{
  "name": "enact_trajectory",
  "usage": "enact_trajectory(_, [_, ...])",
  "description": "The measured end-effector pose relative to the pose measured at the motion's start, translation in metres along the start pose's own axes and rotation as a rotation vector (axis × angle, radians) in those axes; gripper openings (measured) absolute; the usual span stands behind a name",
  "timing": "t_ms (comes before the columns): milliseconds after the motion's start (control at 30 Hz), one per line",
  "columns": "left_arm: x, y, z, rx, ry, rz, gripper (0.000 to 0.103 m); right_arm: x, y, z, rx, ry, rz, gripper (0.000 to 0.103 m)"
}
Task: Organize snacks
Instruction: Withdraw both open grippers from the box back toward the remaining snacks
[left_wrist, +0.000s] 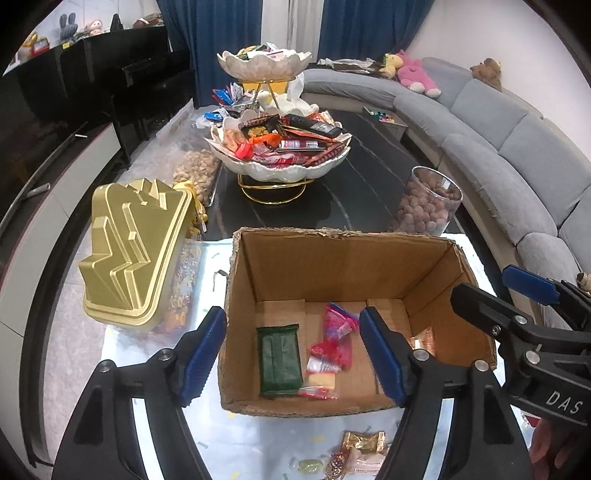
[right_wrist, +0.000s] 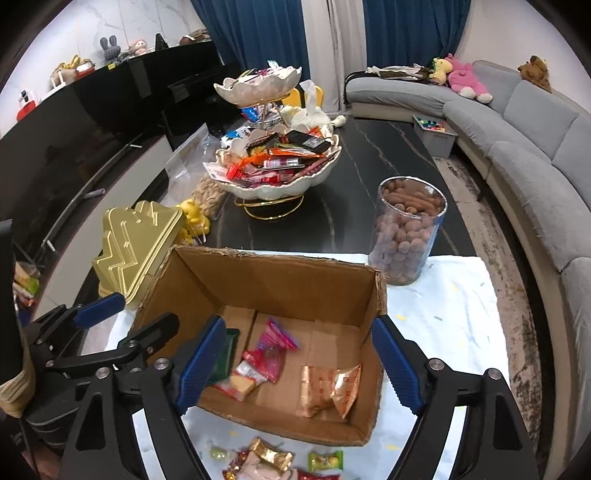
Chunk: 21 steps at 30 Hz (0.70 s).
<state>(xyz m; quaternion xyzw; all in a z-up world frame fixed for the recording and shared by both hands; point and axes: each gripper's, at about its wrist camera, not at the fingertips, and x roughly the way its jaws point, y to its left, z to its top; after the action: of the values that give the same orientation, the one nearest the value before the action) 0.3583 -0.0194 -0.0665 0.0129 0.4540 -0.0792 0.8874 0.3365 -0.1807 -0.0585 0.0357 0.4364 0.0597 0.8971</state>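
An open cardboard box (left_wrist: 343, 258) (right_wrist: 280, 273) stands on the white cloth in front of me. Inside lie a green packet (left_wrist: 279, 360), red and pink wrapped snacks (left_wrist: 332, 343) (right_wrist: 271, 350) and an orange-gold packet (right_wrist: 328, 387). My left gripper (left_wrist: 293, 354) is open and empty, hovering over the box's near left part. My right gripper (right_wrist: 299, 365) is open and empty over the box's near side; it also shows in the left wrist view (left_wrist: 532, 317). Loose candies (left_wrist: 354, 454) (right_wrist: 269, 458) lie on the cloth before the box.
A gold tin (left_wrist: 136, 251) (right_wrist: 136, 243) sits left of the box. A clear jar of brown nuts (left_wrist: 428, 203) (right_wrist: 406, 232) stands behind right. A two-tier shell dish full of snacks (left_wrist: 280, 147) (right_wrist: 277, 162) stands on the dark table. A grey sofa (left_wrist: 517, 147) curves along the right.
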Motion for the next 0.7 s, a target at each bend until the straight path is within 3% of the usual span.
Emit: enact_trajectory(700, [-0.054, -0.005, -0.010, 0.003, -0.078, 0.027, 0.079, -0.049, 0.005, -0.013, -0.012, -0.066, -0.017, 0.082])
